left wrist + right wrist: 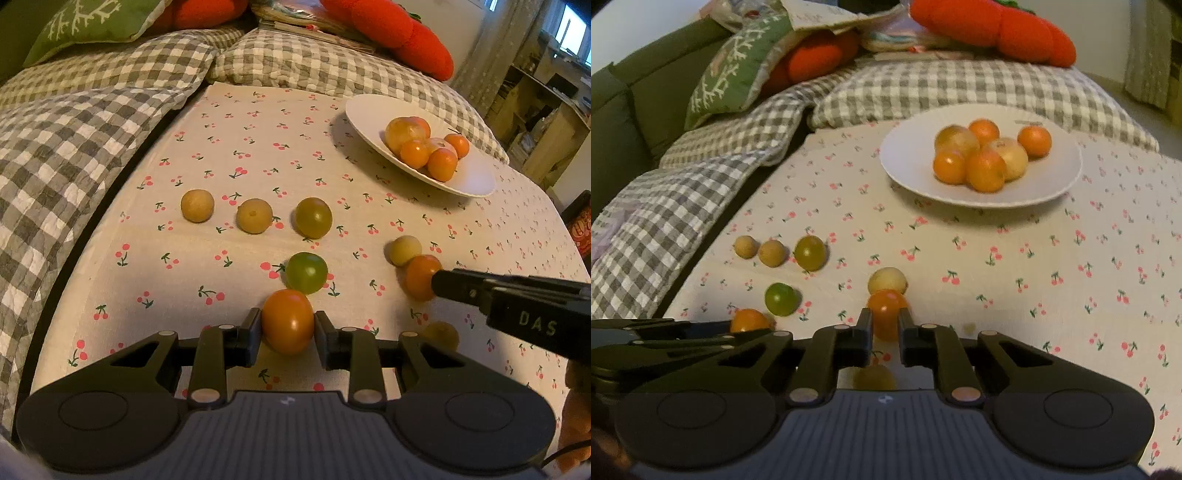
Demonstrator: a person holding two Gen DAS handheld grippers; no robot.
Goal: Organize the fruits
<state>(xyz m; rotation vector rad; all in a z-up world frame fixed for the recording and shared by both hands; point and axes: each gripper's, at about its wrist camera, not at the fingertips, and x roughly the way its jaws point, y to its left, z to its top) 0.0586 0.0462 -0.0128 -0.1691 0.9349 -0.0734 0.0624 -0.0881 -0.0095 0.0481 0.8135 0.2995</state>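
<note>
While each tool (288, 325) (885, 325) clamps an orange tomato (288, 321) (886, 310), squeezing harder could burst one, or slack lets it roll across the tabletop (258, 147).

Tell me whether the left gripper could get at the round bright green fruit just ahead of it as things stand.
Probably not yet. The left gripper is already shut on a round orange fruit, so its jaws are full. The bright green fruit lies just beyond, with bare cherry-print cloth around it; the path looks free once the orange one is released.
</note>
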